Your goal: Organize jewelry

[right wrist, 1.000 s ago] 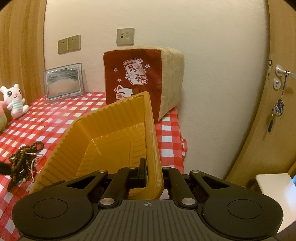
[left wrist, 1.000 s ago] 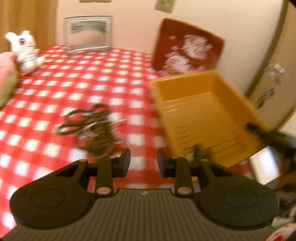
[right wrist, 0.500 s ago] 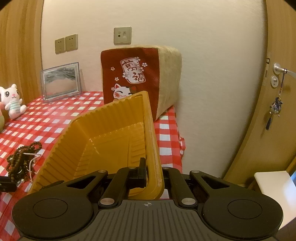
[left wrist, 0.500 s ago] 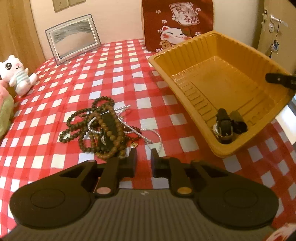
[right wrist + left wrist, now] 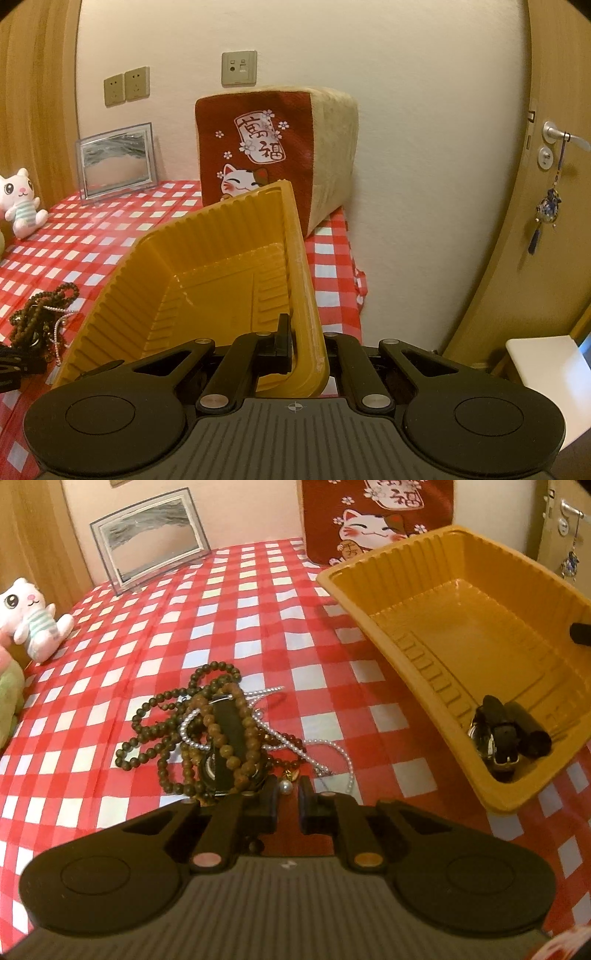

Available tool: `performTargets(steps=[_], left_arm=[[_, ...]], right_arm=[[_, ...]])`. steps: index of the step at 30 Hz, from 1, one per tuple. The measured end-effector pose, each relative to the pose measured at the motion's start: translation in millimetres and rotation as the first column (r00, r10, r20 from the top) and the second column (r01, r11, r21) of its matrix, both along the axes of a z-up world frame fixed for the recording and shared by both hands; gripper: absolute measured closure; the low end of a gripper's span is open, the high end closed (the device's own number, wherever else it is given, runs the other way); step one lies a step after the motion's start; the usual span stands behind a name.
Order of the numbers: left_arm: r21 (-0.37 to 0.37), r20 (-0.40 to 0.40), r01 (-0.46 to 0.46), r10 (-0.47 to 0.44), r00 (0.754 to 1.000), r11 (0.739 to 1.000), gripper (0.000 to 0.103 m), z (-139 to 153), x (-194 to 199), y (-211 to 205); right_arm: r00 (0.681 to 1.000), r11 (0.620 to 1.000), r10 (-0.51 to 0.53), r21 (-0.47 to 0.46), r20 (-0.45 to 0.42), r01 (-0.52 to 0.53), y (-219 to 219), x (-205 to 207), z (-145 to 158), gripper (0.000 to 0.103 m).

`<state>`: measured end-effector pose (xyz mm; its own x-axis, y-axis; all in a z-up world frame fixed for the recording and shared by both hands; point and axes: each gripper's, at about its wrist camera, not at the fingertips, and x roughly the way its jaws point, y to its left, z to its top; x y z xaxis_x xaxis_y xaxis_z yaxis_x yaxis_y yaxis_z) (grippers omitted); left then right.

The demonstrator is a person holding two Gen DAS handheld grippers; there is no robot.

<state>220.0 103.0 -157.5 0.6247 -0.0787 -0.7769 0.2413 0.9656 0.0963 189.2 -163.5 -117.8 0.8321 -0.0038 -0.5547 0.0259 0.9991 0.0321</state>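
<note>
Two tongs | right (image 5: 303,345) clamps yellow tray (image 5: 295,236) | left (image 5: 287,805) slightly parted, empty, by bead pile (image 5: 218,731)

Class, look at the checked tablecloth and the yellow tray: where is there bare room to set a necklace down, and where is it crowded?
Free: the yellow tray floor beyond the black watch, and cloth between the bead pile and picture frame. Crowded: the tangled pile by the left gripper.

Warm, yellowish indoor light fills both views, fairly dim and even, with soft shadows. Fisheye distortion bends the door frame (image 5: 517,221) and darkens the corners. Both pictures are sharp; faint glare sits on the orange tray (image 5: 461,587).
</note>
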Motion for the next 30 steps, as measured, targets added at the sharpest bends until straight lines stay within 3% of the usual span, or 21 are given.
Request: performTargets(steps=[12, 24, 30], left_arm=[[0.004, 0.015, 0.013, -0.013, 1.000, 1.000, 0.096, 4, -4, 0], [-0.155, 0.130, 0.075, -0.054, 0.990, 0.985, 0.096, 69, -22, -18], [-0.188, 0.122, 0.140, -0.118, 0.985, 0.972, 0.096, 67, -5, -50]], right_arm=[[1.000, 1.000, 0.004, -0.002, 0.000, -0.004, 1, 0, 0, 0.098], [1.000, 1.000, 0.014, -0.012, 0.015, -0.014, 5, -3, 2, 0.099], [1.000, 1.000, 0.020, -0.013, 0.018, -0.020, 5, -4, 4, 0.099]])
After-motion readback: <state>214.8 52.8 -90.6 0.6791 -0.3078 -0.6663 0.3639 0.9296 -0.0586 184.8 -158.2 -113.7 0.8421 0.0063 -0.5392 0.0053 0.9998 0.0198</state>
